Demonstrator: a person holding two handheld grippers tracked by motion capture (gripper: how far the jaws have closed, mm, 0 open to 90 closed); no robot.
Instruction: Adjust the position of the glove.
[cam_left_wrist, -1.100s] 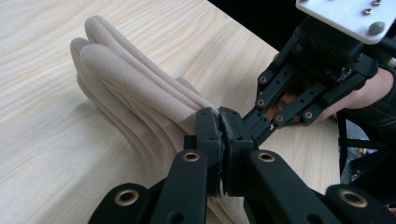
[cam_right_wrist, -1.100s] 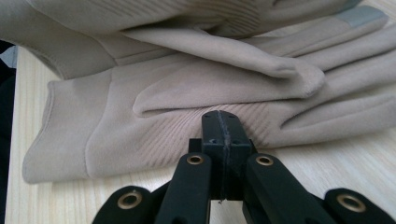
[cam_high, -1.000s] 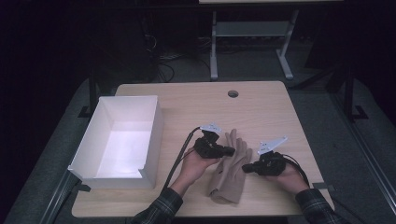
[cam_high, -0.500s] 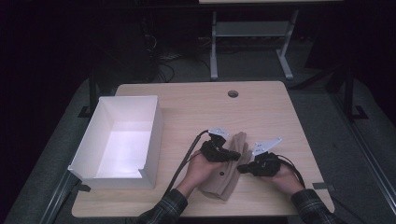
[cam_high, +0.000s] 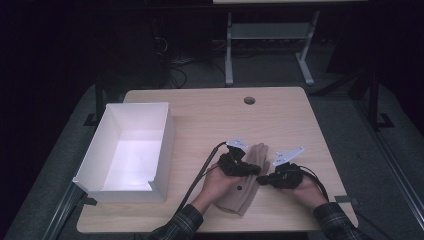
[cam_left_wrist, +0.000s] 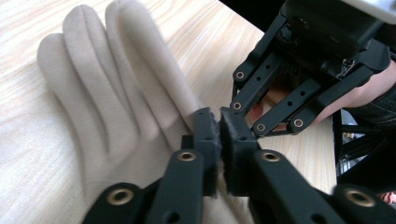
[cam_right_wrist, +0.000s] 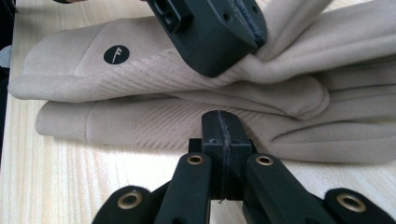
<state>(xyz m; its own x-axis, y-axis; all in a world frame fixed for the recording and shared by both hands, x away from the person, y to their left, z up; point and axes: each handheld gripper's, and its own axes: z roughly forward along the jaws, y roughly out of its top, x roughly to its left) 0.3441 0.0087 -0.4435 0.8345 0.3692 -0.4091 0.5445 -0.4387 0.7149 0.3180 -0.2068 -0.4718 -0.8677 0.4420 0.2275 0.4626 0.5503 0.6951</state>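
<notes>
Two beige gloves (cam_high: 248, 196) lie stacked on the wooden table (cam_high: 210, 107), fingers pointing away from me. My left gripper (cam_high: 255, 171) pinches a fold of the upper glove (cam_left_wrist: 93, 93) near its thumb. Its jaws have just been opening a little, and fabric is still caught between the pads. The upper glove (cam_right_wrist: 140, 65) carries a round black logo (cam_right_wrist: 116, 54) on its cuff and is bunched up at the pinch. My right gripper (cam_high: 261, 180) faces the left one tip to tip. My right gripper (cam_right_wrist: 223, 123) is shut with nothing in it, just short of the lower glove's thumb (cam_right_wrist: 261, 100).
A white open box (cam_high: 166, 145) stands at the table's left side. A round cable hole (cam_high: 249, 100) sits near the far edge. Black cables trail from both grippers toward the near edge. A metal stand (cam_high: 229, 55) is on the floor beyond the table.
My left gripper has slid slightly nearer and rightward with the glove fold, and the upper glove has bunched. The right gripper has hardly moved.
</notes>
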